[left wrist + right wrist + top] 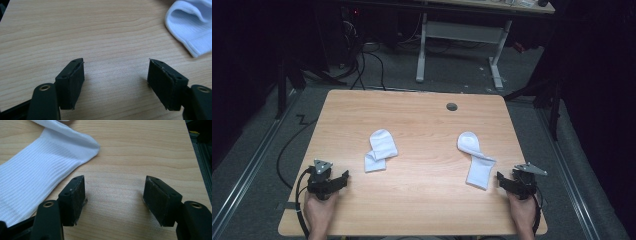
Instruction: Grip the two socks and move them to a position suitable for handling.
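Wooden worktop [422, 190], two white socks lying apart.
Left tool [343, 176] and right tool [499, 176] gape empty; left sock [380, 150], right sock [476, 160] lie unobstructed nearby.

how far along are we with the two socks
Nothing looks done yet. The left sock and the right sock lie apart on the table, each crumpled or bent, not paired or folded. Nothing is in hand: the left gripper and the right gripper rest at the near edge with jaws open and empty, the right one close beside its sock. Picking up and handling both socks is left.
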`<move>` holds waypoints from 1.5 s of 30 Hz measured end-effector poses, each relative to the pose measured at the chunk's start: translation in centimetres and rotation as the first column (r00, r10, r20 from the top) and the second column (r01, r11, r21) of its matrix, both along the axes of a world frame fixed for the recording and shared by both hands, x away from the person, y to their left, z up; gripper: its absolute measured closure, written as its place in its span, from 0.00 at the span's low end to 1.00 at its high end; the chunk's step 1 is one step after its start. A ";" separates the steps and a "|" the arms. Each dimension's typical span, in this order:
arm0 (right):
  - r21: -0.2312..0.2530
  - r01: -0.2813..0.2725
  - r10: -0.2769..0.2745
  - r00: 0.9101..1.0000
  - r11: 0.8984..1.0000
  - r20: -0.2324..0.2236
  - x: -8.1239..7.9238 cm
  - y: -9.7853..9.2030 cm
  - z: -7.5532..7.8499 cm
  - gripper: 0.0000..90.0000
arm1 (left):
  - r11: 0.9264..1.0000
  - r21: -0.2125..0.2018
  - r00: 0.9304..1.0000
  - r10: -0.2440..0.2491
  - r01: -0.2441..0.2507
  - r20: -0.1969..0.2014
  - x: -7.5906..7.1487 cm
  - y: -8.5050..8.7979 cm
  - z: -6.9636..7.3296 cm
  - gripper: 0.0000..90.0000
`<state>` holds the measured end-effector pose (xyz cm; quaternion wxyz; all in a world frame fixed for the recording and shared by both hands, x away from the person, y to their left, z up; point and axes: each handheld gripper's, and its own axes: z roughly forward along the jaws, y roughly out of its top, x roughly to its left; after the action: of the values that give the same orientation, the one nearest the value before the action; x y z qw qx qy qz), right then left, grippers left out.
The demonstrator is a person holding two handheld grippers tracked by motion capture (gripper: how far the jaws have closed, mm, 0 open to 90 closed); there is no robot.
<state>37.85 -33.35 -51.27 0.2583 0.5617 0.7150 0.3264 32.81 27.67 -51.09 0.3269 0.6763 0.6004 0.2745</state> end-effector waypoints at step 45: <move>-0.002 -0.012 0.012 1.000 1.000 -0.003 0.0 0.1 0.0 0.37 | 0.993 -0.019 0.993 -0.114 0.114 0.027 0.8 -2.7 2.2 0.45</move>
<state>37.83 -33.28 -51.25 0.2558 0.5578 0.7190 0.3264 33.63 25.00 -48.89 0.3566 0.7025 0.5592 0.2580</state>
